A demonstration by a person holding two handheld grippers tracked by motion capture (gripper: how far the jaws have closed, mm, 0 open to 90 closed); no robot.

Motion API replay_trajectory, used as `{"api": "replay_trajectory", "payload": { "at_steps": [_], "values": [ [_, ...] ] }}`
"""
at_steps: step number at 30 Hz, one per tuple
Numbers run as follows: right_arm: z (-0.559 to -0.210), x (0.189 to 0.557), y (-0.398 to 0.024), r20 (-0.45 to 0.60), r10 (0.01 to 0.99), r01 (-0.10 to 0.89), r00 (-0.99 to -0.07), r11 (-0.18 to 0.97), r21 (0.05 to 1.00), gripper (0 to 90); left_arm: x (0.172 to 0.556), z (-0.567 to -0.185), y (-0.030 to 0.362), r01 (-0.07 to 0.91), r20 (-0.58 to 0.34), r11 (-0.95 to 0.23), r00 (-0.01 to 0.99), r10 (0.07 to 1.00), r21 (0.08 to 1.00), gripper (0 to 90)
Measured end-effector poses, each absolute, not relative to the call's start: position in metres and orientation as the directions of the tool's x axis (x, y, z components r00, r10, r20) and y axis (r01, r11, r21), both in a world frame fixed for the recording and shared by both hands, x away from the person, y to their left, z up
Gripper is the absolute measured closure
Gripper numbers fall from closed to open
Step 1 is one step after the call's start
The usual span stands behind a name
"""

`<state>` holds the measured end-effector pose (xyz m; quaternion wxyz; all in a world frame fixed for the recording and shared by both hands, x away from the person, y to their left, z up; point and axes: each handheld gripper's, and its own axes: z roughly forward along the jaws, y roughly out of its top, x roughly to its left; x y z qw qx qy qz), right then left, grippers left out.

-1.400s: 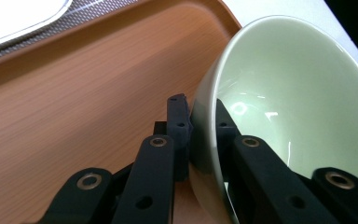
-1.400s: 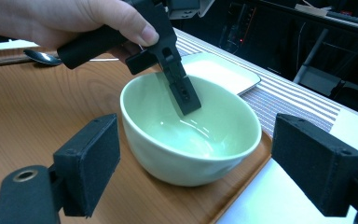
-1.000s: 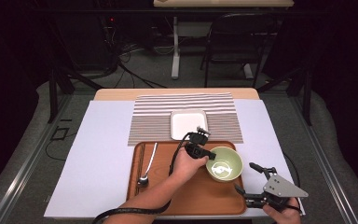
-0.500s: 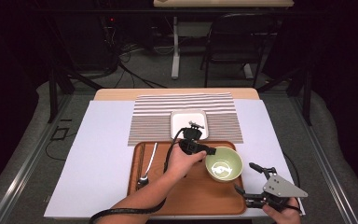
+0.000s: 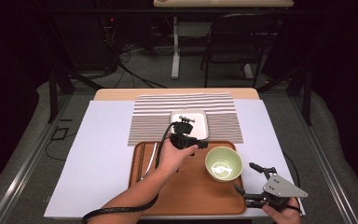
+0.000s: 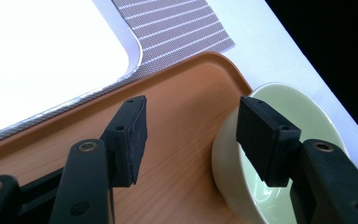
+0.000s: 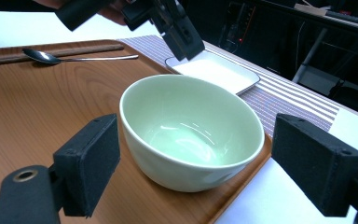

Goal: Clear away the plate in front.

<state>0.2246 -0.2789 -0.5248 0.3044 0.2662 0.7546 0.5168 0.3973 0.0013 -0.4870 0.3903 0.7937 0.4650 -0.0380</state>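
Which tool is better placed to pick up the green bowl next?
Right. The right tool is open and faces the bowl. The left tool, also open, sits beside the bowl, over the tray.

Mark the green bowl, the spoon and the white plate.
green bowl (image 7: 191, 135): right gripper view, inner wall.
spoon (image 7: 42, 56): right gripper view, its scoop.
white plate (image 5: 196, 122): high view, bare right part.

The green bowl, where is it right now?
In the high view the green bowl stands at the right end of the wooden tray, near the white dish.
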Motion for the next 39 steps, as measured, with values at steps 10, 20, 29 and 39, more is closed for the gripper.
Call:
{"api": "replay_trajectory", "payload": {
  "at_steps": [10, 20, 29, 39],
  "values": [
    [-0.525, 0.225, -0.279, -0.183, 0.716, 0.088, -0.674, 0.324, 0.942, 15.3, 0.408, -0.479, 0.029, 0.776, -0.395, -0.215, 0.513, 0.762, 0.593, 42.9],
    [-0.526, 0.226, -0.28, -0.178, 0.721, 0.096, -0.67, 0.322, 0.942, 15.3, 0.425, -0.476, 0.067, 0.805, -0.4, -0.134, 0.423, 0.813, 0.578, 43.4],
    [-0.526, 0.227, -0.28, -0.173, 0.721, 0.099, -0.671, 0.318, 0.943, 15.3, 0.439, -0.478, 0.092, 0.818, -0.391, -0.08, 0.355, 0.849, 0.57, 43.5],
    [-0.527, 0.228, -0.28, -0.169, 0.721, 0.101, -0.672, 0.316, 0.943, 15.3, 0.455, -0.486, 0.113, 0.835, -0.388, -0.031, 0.288, 0.875, 0.55, 43.5]
  ]
}}
